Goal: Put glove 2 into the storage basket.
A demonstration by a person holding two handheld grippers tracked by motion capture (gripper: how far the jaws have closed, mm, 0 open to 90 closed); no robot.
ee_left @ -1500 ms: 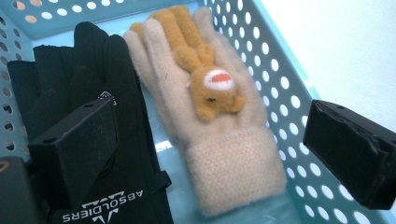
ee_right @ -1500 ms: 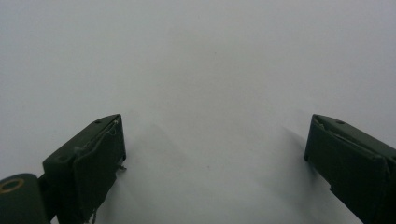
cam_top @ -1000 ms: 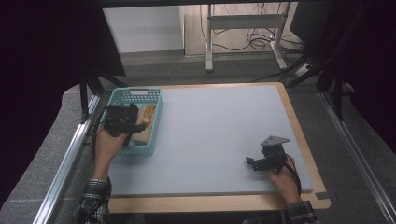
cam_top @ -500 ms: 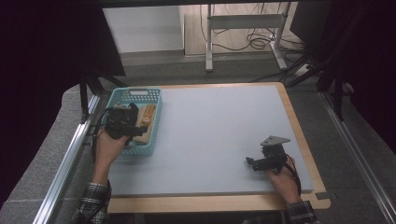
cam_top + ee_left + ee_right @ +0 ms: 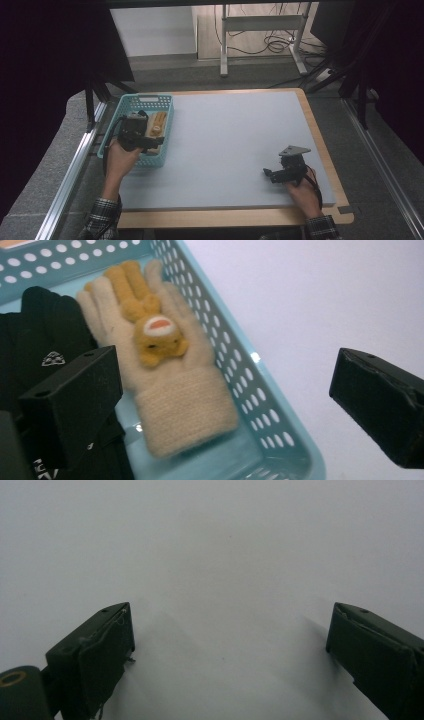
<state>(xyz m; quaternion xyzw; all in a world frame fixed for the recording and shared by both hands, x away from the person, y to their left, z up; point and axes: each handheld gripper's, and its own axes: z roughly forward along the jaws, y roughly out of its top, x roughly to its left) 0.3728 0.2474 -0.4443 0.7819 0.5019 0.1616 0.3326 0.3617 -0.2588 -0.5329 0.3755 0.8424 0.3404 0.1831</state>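
We hold the left gripper point(image 5: 225, 405), jaws spread wide and released, over the near end of the teal basket point(image 5: 260, 405), where a cream glove point(image 5: 175, 395) with a plush animal lies flat beside black gloves point(image 5: 45, 340), partly hidden by one jaw. Our right gripper point(image 5: 227, 655), jaws also apart, hovers over the bare grey surface point(image 5: 225, 545).

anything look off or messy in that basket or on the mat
Nothing stands out. The cream glove lies flat in the blue basket beside the black glove, and the grey mat is unmarked. Both grippers are open.
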